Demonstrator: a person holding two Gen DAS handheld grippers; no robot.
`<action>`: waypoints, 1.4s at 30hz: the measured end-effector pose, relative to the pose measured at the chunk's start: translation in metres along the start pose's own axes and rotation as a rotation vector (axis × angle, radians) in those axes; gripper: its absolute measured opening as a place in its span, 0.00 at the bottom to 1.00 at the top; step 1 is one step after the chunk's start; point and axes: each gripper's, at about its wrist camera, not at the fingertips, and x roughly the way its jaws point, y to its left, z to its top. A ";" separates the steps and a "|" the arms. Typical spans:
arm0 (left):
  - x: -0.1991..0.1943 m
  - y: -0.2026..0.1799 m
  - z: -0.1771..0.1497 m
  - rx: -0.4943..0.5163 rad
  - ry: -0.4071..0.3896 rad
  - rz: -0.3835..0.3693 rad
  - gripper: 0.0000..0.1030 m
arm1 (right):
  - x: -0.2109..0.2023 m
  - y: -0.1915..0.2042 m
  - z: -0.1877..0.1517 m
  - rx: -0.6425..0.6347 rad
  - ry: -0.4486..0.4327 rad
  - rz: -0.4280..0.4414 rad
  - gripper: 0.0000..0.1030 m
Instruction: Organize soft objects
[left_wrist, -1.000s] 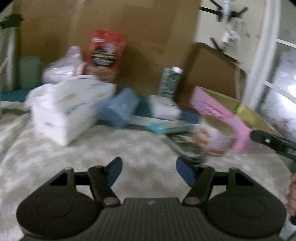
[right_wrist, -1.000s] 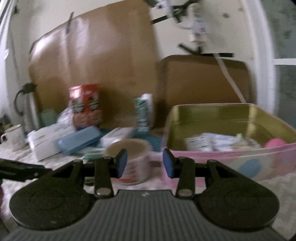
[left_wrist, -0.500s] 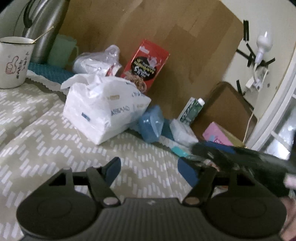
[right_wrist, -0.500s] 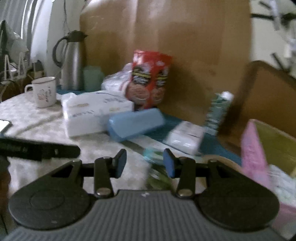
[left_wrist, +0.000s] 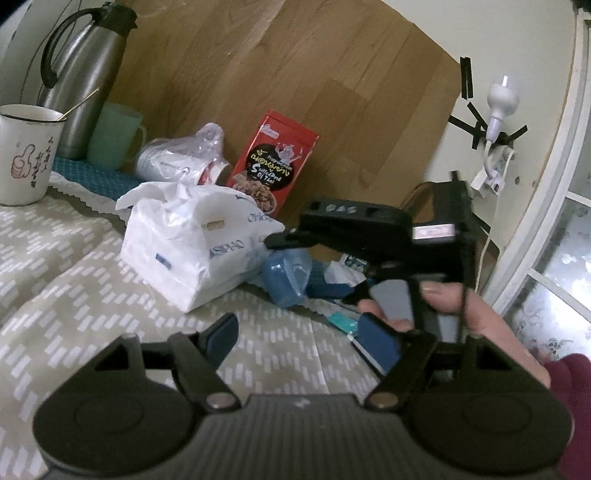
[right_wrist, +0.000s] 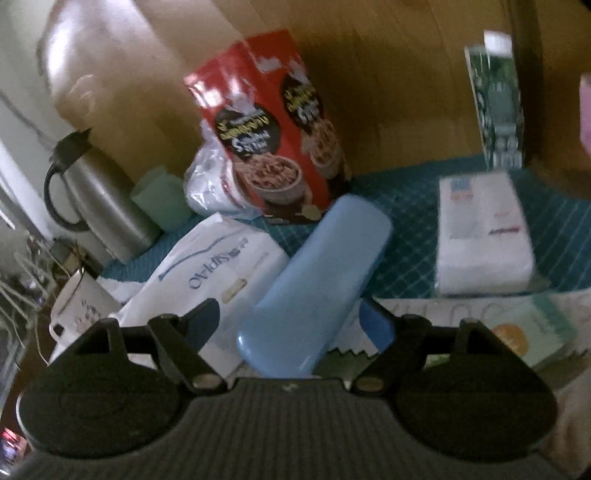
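Table closer — right tongs (right_wrist: 301, 326) now over blue case (right_wrist: 314, 284)

A white tissue pack (left_wrist: 192, 243) in crinkled plastic, printed in blue, lies on the patterned tablecloth (left_wrist: 74, 266) with a tissue poking out on top. A smaller white tissue pack (right_wrist: 484, 236) lies flat on the teal mat (right_wrist: 406, 214) — well apart from the first.
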 end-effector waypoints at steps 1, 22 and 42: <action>0.000 0.000 0.000 -0.001 -0.002 0.000 0.72 | 0.005 0.000 0.000 0.007 0.014 -0.008 0.79; -0.001 0.010 0.003 -0.051 0.008 0.017 0.79 | -0.120 0.007 -0.127 -0.617 0.051 -0.002 0.55; 0.020 0.008 0.001 -0.054 0.163 0.006 0.83 | -0.171 -0.022 -0.189 -0.661 -0.049 -0.038 0.69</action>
